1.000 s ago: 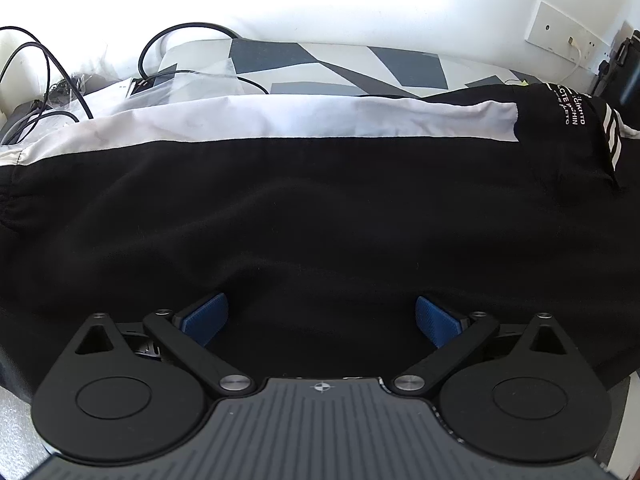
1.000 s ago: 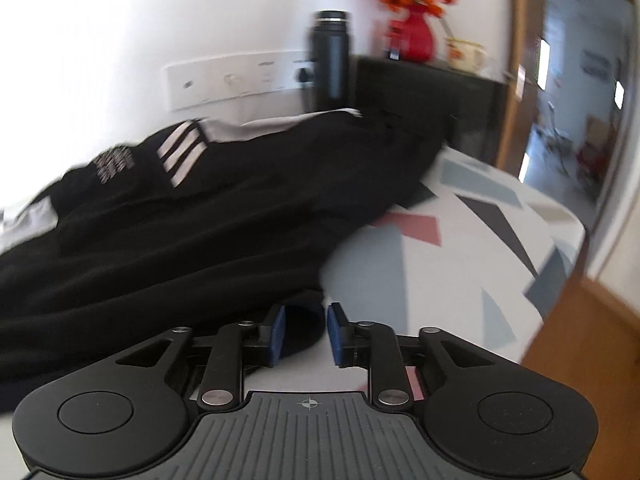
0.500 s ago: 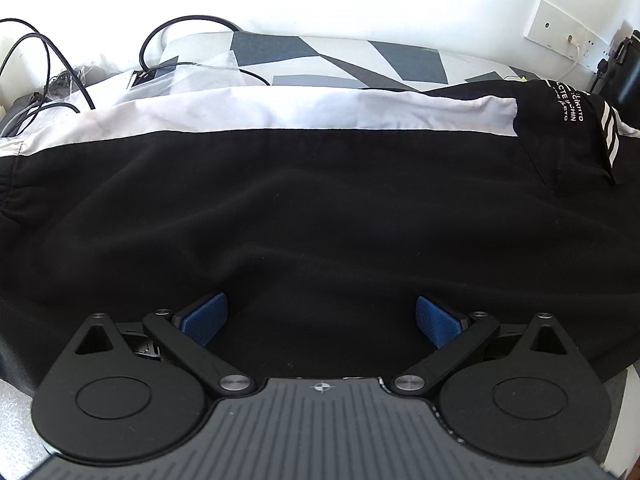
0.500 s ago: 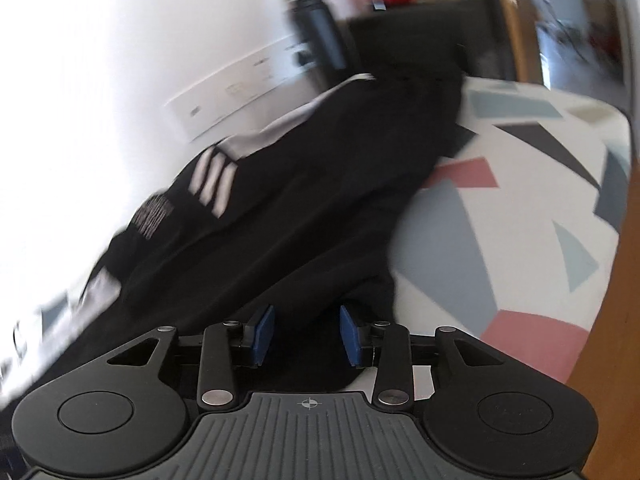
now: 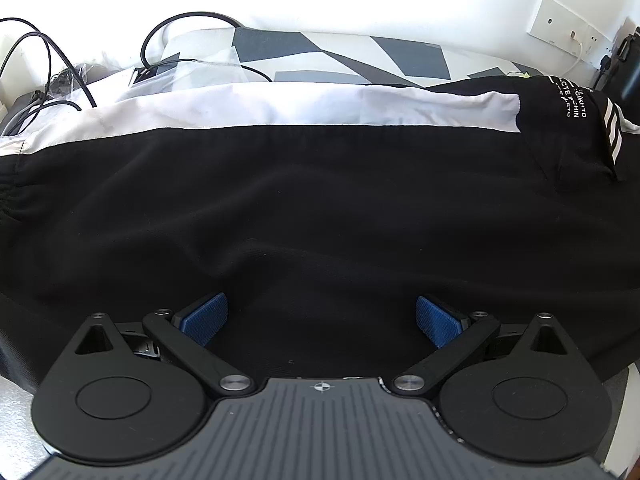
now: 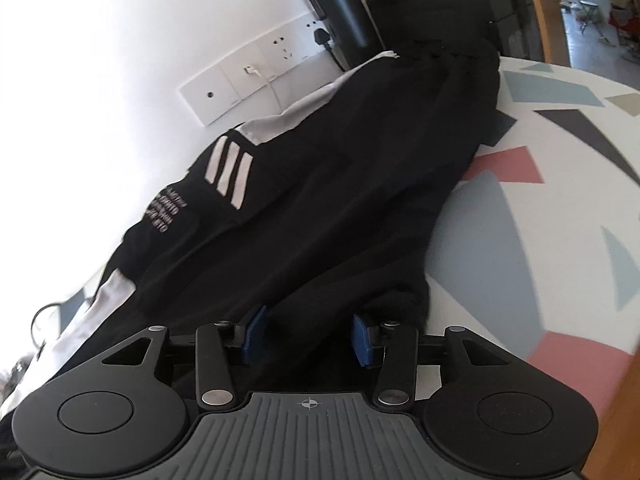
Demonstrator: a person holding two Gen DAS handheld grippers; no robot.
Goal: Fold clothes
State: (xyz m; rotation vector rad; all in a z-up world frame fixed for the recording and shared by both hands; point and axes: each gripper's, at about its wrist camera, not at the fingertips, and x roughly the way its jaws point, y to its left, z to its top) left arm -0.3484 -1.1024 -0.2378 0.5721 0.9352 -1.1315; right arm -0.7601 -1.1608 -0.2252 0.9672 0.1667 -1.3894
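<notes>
A black garment (image 5: 320,208) with a white side panel (image 5: 280,108), white stripes and printed lettering lies spread across a patterned bed. My left gripper (image 5: 320,320) hovers over its near edge, jaws wide apart, nothing between the blue pads (image 5: 204,318). In the right wrist view the same black garment (image 6: 340,184) runs toward the wall. My right gripper (image 6: 307,336) is open at its near hem, and a bunched fold of black cloth sits in the gap between the pads (image 6: 362,338).
Black cables (image 5: 48,60) and clear plastic lie at the far left of the bed. A wall socket panel (image 6: 248,76) with a white plug, a dark flask (image 6: 340,12) and a black cabinet (image 6: 440,12) stand behind. The bedsheet (image 6: 540,208) with coloured shapes extends right.
My right gripper swung left onto the garment's hem and its jaws opened from nearly shut to wide. The left gripper stayed open and crept slightly forward over the cloth.
</notes>
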